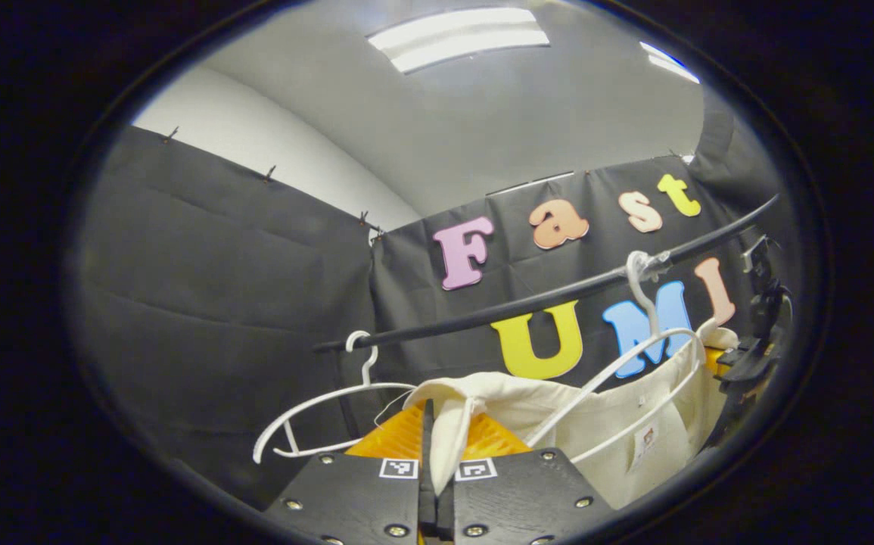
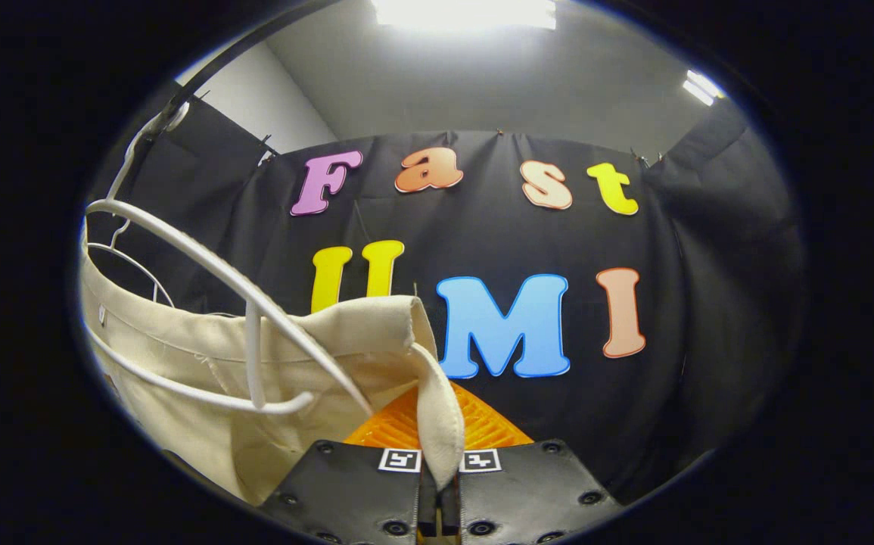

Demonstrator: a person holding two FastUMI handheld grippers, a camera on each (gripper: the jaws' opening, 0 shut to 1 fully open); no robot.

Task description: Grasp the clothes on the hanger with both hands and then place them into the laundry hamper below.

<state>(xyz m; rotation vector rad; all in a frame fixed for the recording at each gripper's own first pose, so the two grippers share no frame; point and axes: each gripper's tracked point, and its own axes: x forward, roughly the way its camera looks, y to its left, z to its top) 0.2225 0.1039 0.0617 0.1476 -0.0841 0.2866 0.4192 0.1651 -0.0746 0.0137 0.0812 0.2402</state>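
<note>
A cream garment (image 1: 618, 424) hangs on a white hanger (image 1: 633, 363) hooked over a black rail (image 1: 558, 295). In the left gripper view my left gripper (image 1: 437, 454) is shut on one top corner of the cloth, which folds down between its fingers. In the right gripper view the same cream garment (image 2: 202, 363) drapes over the white hanger (image 2: 255, 303), and my right gripper (image 2: 440, 446) is shut on the other top corner. The right gripper also shows at the far right edge (image 1: 754, 341) of the left gripper view.
A second white hanger (image 1: 331, 416) hangs bare on the rail to the left of the garment. Black booth cloth stands close behind the rail. Ceiling lights (image 1: 459, 34) shine overhead.
</note>
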